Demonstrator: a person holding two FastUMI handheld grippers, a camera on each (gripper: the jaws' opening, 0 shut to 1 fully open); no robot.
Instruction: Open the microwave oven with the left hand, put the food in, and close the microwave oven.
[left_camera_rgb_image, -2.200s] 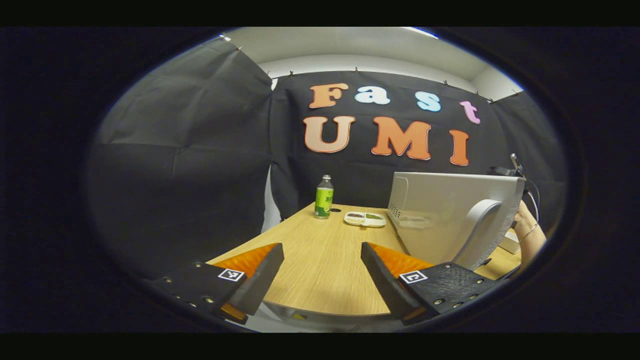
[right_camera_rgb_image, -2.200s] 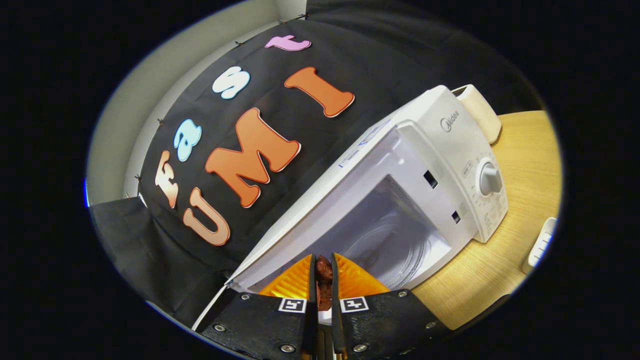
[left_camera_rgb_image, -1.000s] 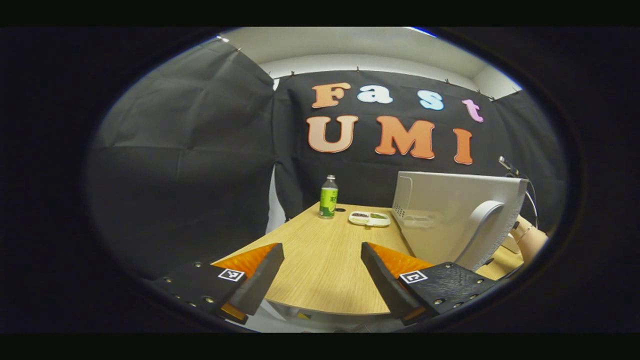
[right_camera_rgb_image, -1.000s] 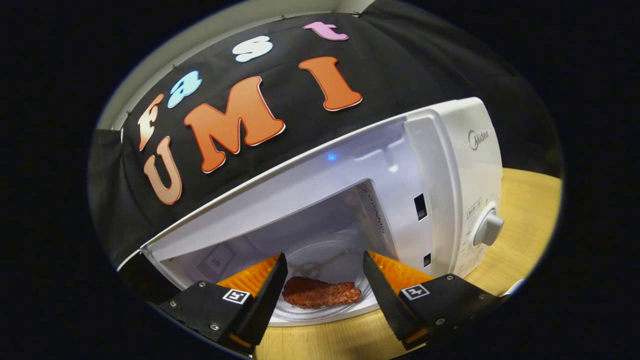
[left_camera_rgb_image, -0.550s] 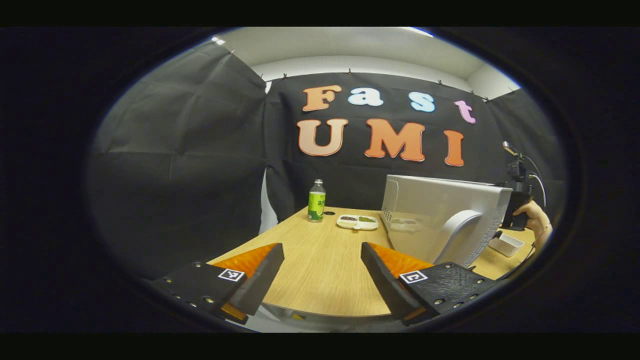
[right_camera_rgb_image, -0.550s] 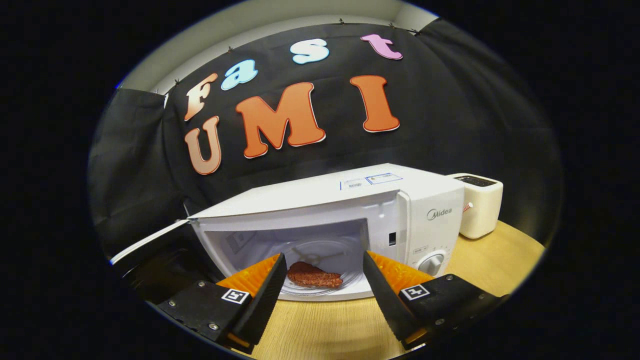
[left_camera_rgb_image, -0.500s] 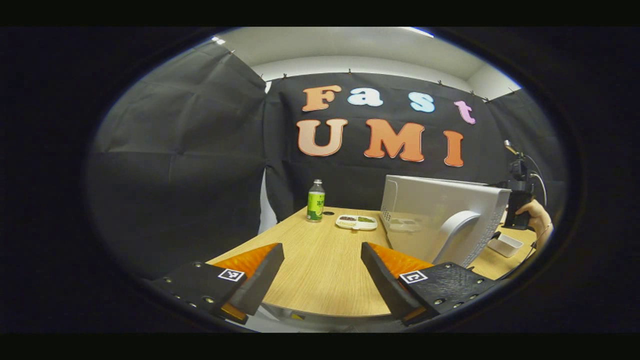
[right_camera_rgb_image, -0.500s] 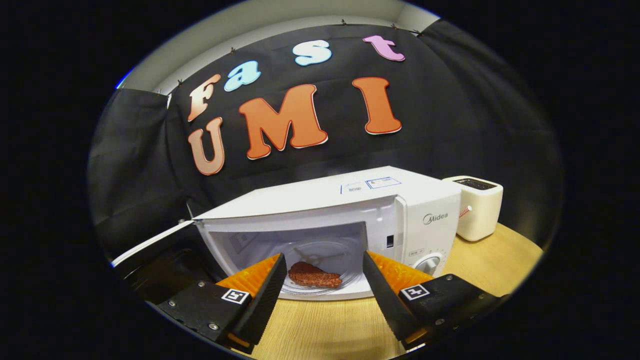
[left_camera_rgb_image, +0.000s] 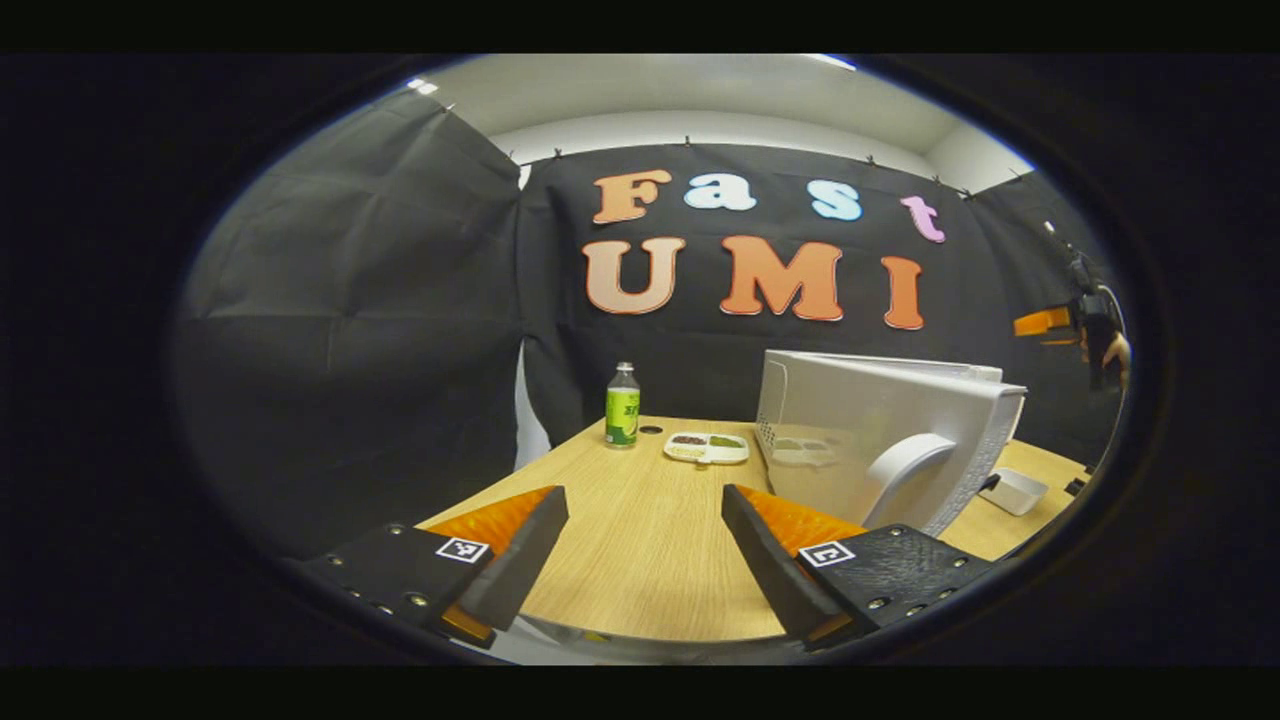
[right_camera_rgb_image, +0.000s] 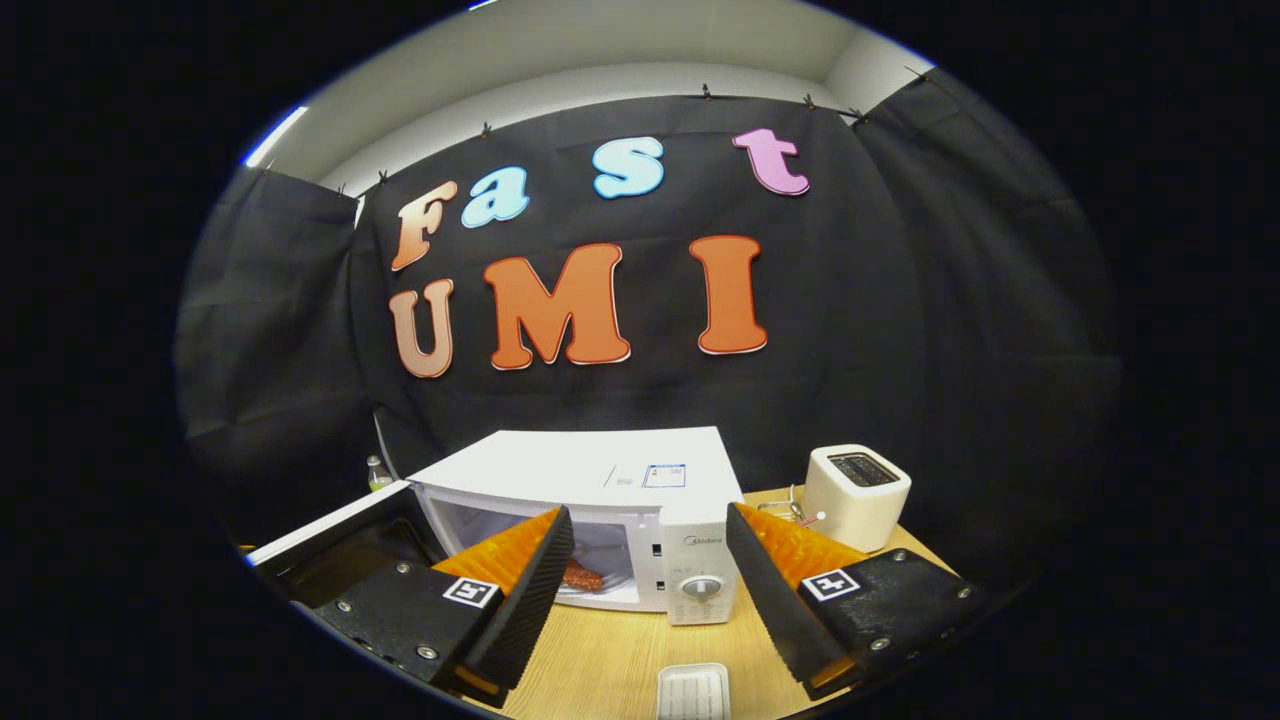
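The white microwave (right_camera_rgb_image: 600, 468) stands on the wooden table (right_camera_rgb_image: 620, 655) with its door (right_camera_rgb_image: 330, 535) swung open to the left. A brown piece of food (right_camera_rgb_image: 580, 577) lies on the glass plate inside. My right gripper (right_camera_rgb_image: 648, 590) is open and empty, held back from the oven and above the table. In the left gripper view, the door's outer face (left_camera_rgb_image: 850, 420) with its curved handle (left_camera_rgb_image: 900, 465) is just right of my left gripper (left_camera_rgb_image: 645, 560), which is open and empty. The right gripper (left_camera_rgb_image: 1045, 322) shows far off, held by a hand (left_camera_rgb_image: 1115, 355).
A green bottle (left_camera_rgb_image: 622, 405) and a white tray of food (left_camera_rgb_image: 706, 447) stand at the table's far side. A white toaster (right_camera_rgb_image: 855, 495) sits right of the microwave. A small white dish (right_camera_rgb_image: 692, 690) lies near the front edge.
The right gripper let go of the food inside the microwave, opened, then pulled back and up away from the oven. The left gripper only drifted slightly, staying open.
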